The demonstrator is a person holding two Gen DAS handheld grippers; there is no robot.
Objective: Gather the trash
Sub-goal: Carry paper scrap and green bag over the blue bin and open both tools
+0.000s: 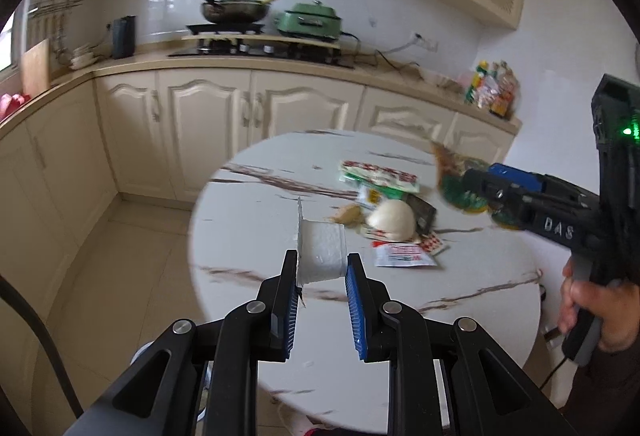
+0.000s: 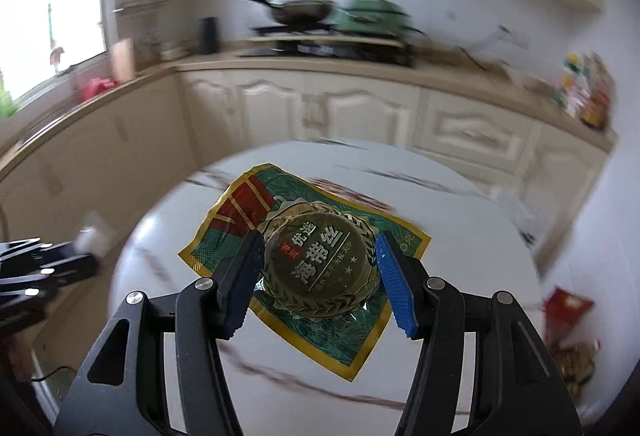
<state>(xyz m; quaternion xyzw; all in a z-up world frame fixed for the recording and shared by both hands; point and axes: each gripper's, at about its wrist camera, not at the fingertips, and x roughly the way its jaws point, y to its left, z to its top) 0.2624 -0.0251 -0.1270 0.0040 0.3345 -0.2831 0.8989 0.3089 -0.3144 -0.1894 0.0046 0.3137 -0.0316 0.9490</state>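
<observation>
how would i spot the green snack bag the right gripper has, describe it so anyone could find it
Look above the round marble table, between the right gripper's fingers. The bag is flat and green with a gold border, a red corner and a dark round emblem; the wrappers left on the table are mostly red and white.

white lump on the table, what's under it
The white lump lies on flat wrappers: a red-and-white one pokes out in front, a dark one behind. How they lie beneath it is hidden.
</observation>
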